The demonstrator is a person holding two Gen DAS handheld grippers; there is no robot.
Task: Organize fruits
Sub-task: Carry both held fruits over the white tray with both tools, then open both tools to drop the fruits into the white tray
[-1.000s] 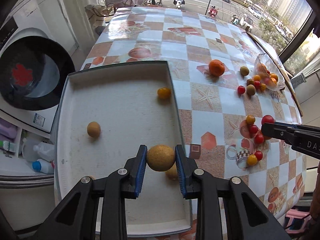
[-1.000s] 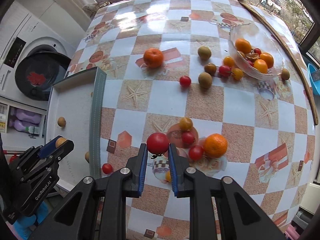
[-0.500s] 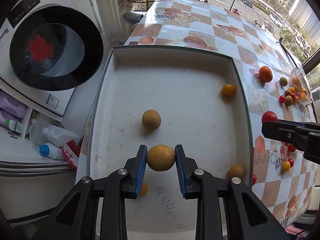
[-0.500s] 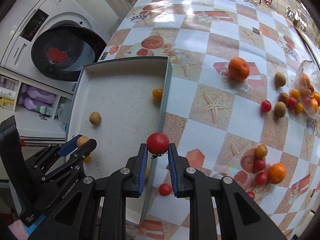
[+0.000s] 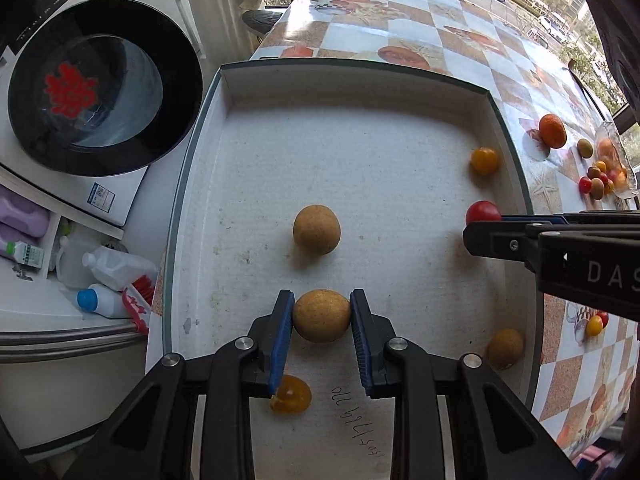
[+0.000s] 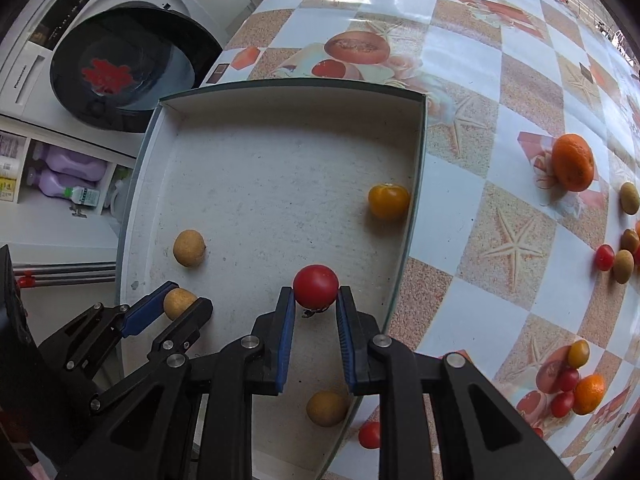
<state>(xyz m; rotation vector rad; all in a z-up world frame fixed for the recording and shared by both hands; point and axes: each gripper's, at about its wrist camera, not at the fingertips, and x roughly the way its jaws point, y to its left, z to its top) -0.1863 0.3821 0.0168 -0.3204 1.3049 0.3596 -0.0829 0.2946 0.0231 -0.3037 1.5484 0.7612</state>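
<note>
My left gripper (image 5: 322, 316) is shut on a tan round fruit (image 5: 321, 315) just above the floor of the white tray (image 5: 360, 152). It also shows in the right wrist view (image 6: 178, 304). My right gripper (image 6: 315, 300) is shut on a red tomato (image 6: 315, 286) over the tray's right part; the tomato also shows in the left wrist view (image 5: 483, 213). In the tray lie another tan fruit (image 5: 316, 229), a yellow tomato (image 5: 484, 161), a tan fruit near the right wall (image 5: 505, 348) and a yellow fruit (image 5: 291, 394) under my left finger.
On the checkered table right of the tray lie an orange (image 6: 573, 162), several small red, yellow and tan fruits (image 6: 568, 384), and a clear dish of fruit (image 5: 612, 164). A red tomato (image 6: 369, 435) lies by the tray's outer wall. A washing machine (image 5: 100, 88) stands left, below table level.
Both grippers have moved left and down over the tray with their fruits. The right gripper, with the red tomato, has crossed the tray's right wall and is now inside it.
</note>
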